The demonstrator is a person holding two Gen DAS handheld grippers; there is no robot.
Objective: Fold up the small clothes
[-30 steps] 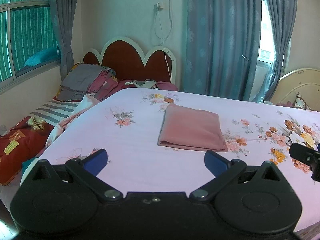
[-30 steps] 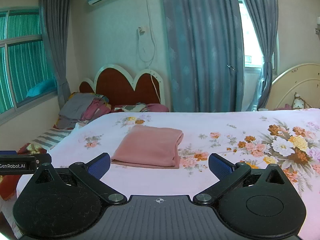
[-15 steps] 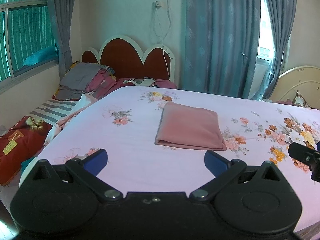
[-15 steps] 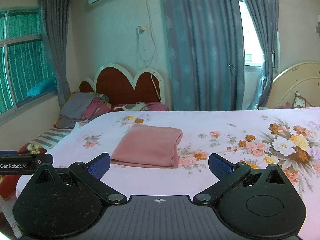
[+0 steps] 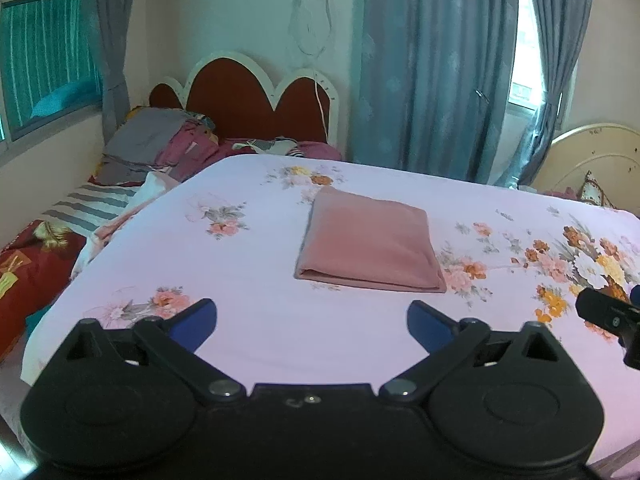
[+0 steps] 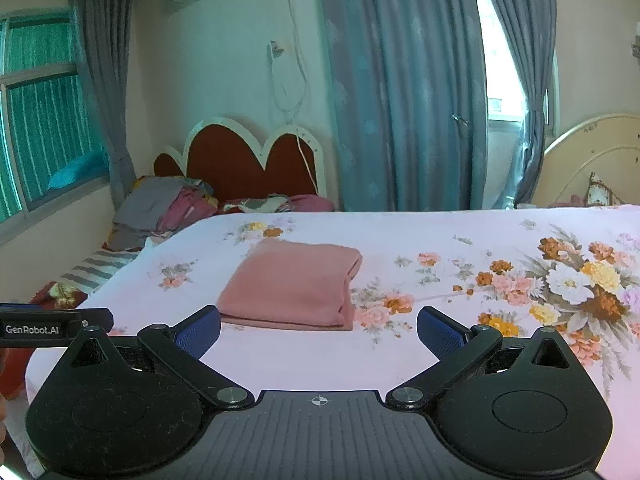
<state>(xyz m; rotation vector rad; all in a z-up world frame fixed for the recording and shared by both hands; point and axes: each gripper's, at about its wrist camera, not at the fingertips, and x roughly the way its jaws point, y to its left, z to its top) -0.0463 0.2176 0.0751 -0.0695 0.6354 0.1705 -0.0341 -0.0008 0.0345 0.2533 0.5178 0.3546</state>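
Observation:
A pink garment (image 5: 370,242) lies folded into a neat rectangle on the floral bed sheet (image 5: 248,264); it also shows in the right wrist view (image 6: 294,286). My left gripper (image 5: 312,320) is open and empty, held above the sheet just short of the garment's near edge. My right gripper (image 6: 319,330) is open and empty, also just short of the garment, a little to its right. Neither gripper touches the cloth. Part of the right gripper shows at the right edge of the left wrist view (image 5: 612,316).
A pile of unfolded clothes (image 5: 160,144) lies at the back left by the red headboard (image 5: 248,104). A striped cloth (image 5: 88,208) and red bedding (image 5: 28,272) hang off the bed's left side. Curtains (image 5: 432,68) stand behind the bed.
Both grippers have drifted slightly, with the view tilting up a little; the folded garment has not moved and both grippers stay open.

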